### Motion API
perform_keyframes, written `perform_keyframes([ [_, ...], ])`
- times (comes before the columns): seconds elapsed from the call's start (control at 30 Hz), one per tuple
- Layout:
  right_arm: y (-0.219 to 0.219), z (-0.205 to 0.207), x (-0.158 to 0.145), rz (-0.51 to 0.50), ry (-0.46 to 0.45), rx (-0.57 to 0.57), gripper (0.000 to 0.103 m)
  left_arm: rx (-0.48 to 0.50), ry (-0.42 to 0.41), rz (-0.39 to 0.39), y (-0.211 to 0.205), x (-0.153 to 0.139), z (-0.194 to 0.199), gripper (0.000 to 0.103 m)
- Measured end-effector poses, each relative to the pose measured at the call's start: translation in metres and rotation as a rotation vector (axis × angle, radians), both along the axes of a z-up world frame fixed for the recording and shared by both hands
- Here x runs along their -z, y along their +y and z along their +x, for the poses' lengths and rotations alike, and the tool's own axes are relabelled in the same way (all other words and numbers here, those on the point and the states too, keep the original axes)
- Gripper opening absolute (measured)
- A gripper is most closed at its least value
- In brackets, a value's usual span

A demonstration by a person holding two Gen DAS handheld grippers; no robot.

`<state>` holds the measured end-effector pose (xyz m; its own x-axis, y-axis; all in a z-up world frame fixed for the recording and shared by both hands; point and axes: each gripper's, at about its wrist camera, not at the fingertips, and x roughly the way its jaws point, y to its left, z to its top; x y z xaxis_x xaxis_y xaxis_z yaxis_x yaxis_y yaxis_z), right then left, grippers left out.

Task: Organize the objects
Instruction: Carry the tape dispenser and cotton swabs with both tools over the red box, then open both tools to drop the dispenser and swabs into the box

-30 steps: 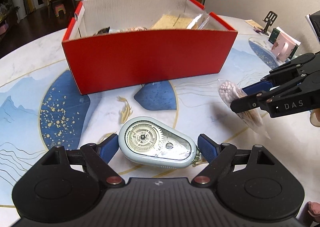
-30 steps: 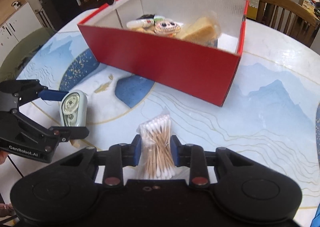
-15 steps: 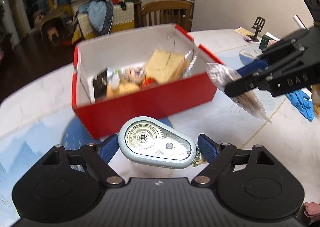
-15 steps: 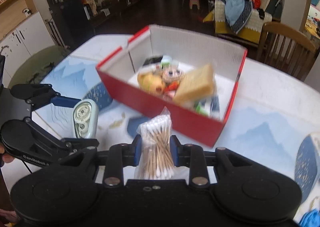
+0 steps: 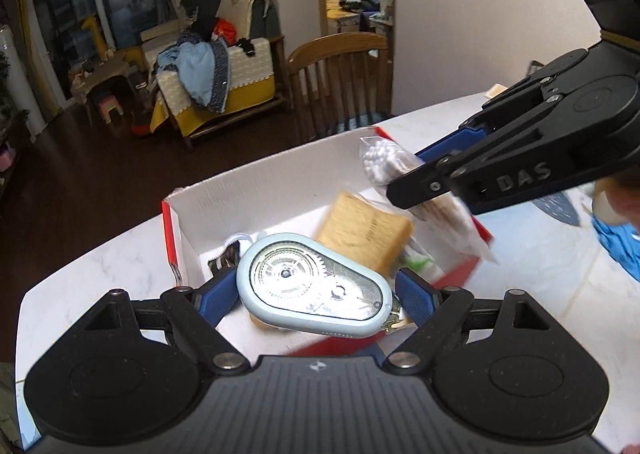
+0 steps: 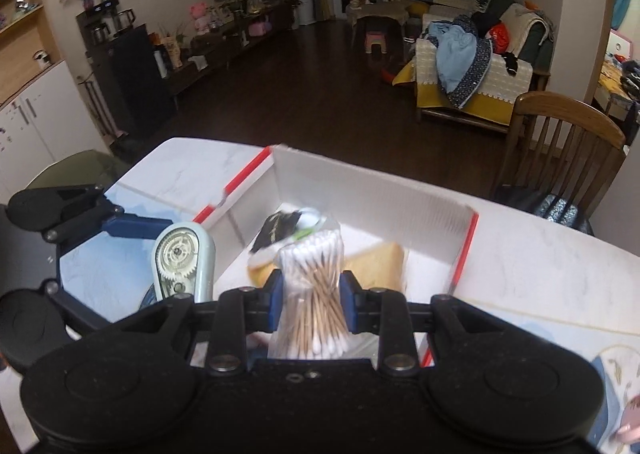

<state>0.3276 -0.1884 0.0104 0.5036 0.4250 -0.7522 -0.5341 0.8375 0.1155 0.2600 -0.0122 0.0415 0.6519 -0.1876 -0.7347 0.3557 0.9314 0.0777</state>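
Observation:
My left gripper (image 5: 316, 294) is shut on a pale blue correction tape dispenser (image 5: 312, 290) and holds it above the near left part of the red box (image 5: 172, 238). My right gripper (image 6: 312, 306) is shut on a clear bag of cotton swabs (image 6: 316, 302) and holds it above the box's near right part. The bag also shows in the left wrist view (image 5: 404, 174), and the dispenser shows in the right wrist view (image 6: 182, 266). The box (image 6: 368, 190) has white inner walls and holds a yellow sponge (image 5: 364, 230) and several small items.
The box stands on a white marble-patterned table (image 5: 100, 254) with blue and gold patterning. A wooden chair (image 6: 560, 150) stands beyond the table's far edge. A blue cloth (image 5: 616, 242) lies on the table at the right.
Both grippers have risen from table level and moved forward over the box, each still holding its object. The box now appears from above, below the grippers.

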Motion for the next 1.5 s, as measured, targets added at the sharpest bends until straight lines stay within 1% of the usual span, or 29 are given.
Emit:
perform_keyframes([
  [0.17, 0.015, 0.034, 0.015, -0.016, 0.015, 0.035, 0.029, -0.012, 0.019, 0.021, -0.006, 0.015, 0.034, 0.086],
  [0.3, 0.025, 0.057, 0.036, -0.046, 0.037, 0.055, 0.029, -0.03, 0.053, 0.044, -0.009, 0.032, 0.055, 0.086],
  [0.43, 0.03, 0.079, 0.056, -0.034, 0.079, 0.092, 0.029, -0.043, 0.091, 0.051, -0.01, 0.048, 0.071, 0.086],
  [0.53, 0.035, 0.09, 0.065, -0.027, 0.093, 0.107, 0.029, -0.043, 0.11, 0.055, -0.013, 0.058, 0.081, 0.086],
  [0.73, 0.042, 0.103, 0.078, -0.029, 0.134, 0.113, 0.029, -0.042, 0.15, 0.054, -0.013, 0.075, 0.094, 0.086],
  [0.93, 0.046, 0.111, 0.095, -0.028, 0.178, 0.132, 0.029, -0.052, 0.178, 0.033, -0.008, 0.086, 0.1, 0.086],
  [1.13, 0.05, 0.111, 0.106, -0.032, 0.187, 0.143, 0.029, -0.068, 0.195, 0.018, -0.003, 0.095, 0.103, 0.086],
  [1.37, 0.049, 0.11, 0.105, -0.034, 0.195, 0.138, 0.031, -0.079, 0.2, 0.003, 0.0, 0.096, 0.103, 0.086],
  [1.5, 0.046, 0.109, 0.1, -0.024, 0.196, 0.137, 0.033, -0.093, 0.2, -0.023, 0.003, 0.094, 0.101, 0.086],
])
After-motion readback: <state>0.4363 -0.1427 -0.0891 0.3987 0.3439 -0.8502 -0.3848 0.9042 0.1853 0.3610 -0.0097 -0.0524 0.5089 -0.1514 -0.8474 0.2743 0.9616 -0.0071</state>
